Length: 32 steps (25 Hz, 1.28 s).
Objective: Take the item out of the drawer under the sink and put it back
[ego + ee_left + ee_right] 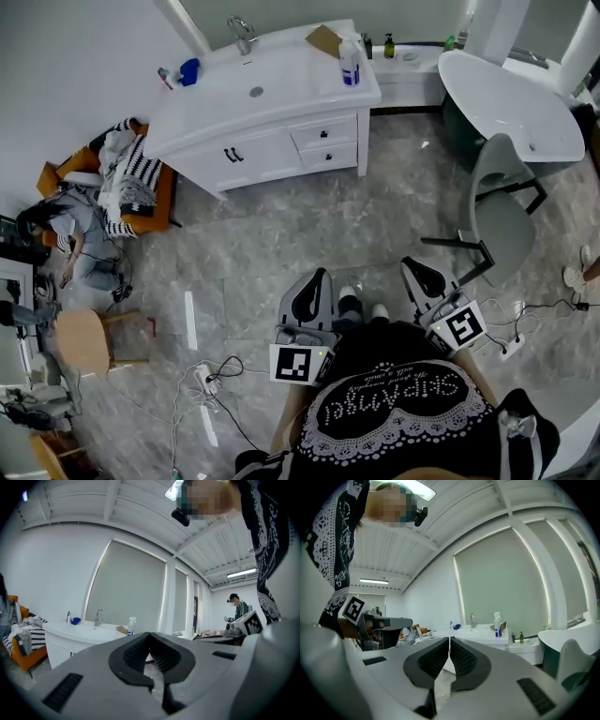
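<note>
The white sink cabinet (272, 141) stands across the marble floor, well ahead of me; its two small drawers (324, 134) at the right are closed, and no item from inside shows. My left gripper (322, 275) and right gripper (410, 263) are held close to my body, pointing toward the cabinet. The left gripper view shows the left gripper (149, 634) shut with nothing in it, the cabinet (65, 637) low at the left. In the right gripper view the right gripper (449, 640) is shut and empty too, with the cabinet (480, 634) straight beyond its tips.
A spray bottle (350, 62), a cardboard piece (325, 40) and a faucet (242, 34) are on the sink top. A grey chair (502, 211) and white oval table (511, 103) stand at the right. An orange sofa (155, 202), a seated person (80, 244), a stool (80, 342) and floor cables (211, 375) lie left.
</note>
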Motion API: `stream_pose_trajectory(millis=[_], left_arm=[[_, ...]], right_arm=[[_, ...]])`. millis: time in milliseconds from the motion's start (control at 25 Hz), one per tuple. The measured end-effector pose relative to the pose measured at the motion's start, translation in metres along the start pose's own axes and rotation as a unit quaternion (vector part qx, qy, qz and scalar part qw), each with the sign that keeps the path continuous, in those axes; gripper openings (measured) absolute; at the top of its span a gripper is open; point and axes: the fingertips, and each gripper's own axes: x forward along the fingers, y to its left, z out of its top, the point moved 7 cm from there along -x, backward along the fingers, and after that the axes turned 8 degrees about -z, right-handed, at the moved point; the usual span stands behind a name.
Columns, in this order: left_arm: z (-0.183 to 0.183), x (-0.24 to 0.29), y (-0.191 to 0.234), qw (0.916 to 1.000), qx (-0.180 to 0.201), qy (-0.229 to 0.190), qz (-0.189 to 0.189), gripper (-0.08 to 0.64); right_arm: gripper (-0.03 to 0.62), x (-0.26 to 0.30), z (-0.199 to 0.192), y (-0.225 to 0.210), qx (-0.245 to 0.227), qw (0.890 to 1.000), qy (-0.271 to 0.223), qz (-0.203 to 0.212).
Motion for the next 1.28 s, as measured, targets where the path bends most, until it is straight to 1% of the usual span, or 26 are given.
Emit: stream_pose_trajectory(millis=[200, 320, 560, 760, 1080, 1280], left_arm=[[0.001, 0.003, 0.032, 0.9999, -0.002, 0.005, -0.009, 0.004], [0.004, 0.004, 0.049, 0.9999, -0.004, -0.002, -0.013, 0.004], [0.008, -0.004, 0.071, 0.9999, -0.003, -0.001, -0.016, 0.003], [0.005, -0.012, 0.081, 1.0, -0.002, 0.001, -0.005, 0.004], [0.0, -0.012, 0.09, 0.9999, -0.011, 0.004, 0.005, 0.003], [-0.003, -0.003, 0.099, 0.9996, -0.02, 0.012, 0.013, 0.003]], right_arm=[[0.02, 0.025, 0.0, 0.011, -0.006, 1.0, 0.007, -0.012], [0.02, 0.037, -0.003, 0.017, -0.006, 1.0, 0.017, -0.018], [0.02, 0.051, -0.006, 0.032, -0.007, 0.999, 0.025, -0.027], [0.02, 0.06, -0.009, 0.034, -0.021, 0.999, 0.021, -0.027], [0.02, 0.072, -0.015, 0.039, -0.011, 0.999, 0.037, -0.022], [0.02, 0.087, -0.018, 0.036, -0.008, 0.999, 0.051, -0.006]])
